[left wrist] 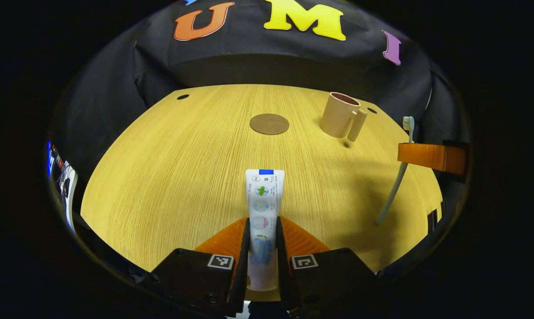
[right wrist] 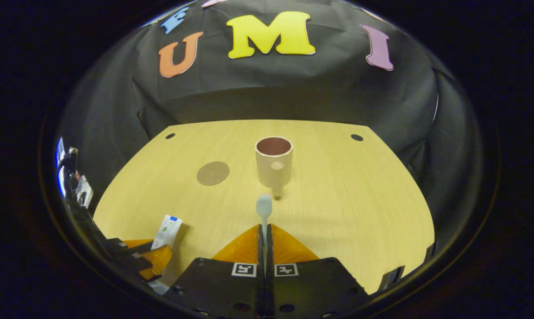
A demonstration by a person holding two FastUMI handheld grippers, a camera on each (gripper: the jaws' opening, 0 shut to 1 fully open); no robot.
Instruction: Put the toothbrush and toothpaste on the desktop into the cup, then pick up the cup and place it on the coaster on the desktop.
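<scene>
- Between the fingers of the left claw [left wrist: 262,248] sits the toothpaste [left wrist: 264,208], clamped on both flat sides near its cap end, so the crimped tail sticks out forward. Gripping low on the tube looks meant to leave a long free length to lead into the cup.
- Ahead of the left claw and off to its right stands the cup [left wrist: 340,115], upright on the desk [left wrist: 169,177] with its mouth open to the top; straight ahead lies the round coaster [left wrist: 269,123], bare and well apart from the cup, waiting for the last step.
- To the far right of the left claw, the right claw holds the toothbrush [left wrist: 395,181] clear of the desk, bristle head uppermost and handle end hanging down.
- In the right claw [right wrist: 265,246], the jaws are narrowed right down on the thin handle of the toothbrush [right wrist: 264,208], the head pointing forward. Directly ahead of it stands the cup [right wrist: 273,161], its handle turned toward this claw, so the brush is already lined up with the opening.
- To the left of the right claw and behind the cup's line lies the coaster [right wrist: 212,173]; lower left, the left claw carries the toothpaste [right wrist: 169,228].
- In my judgement both items are lifted and neither is in the cup yet; the brush seems better placed to go in first.
</scene>
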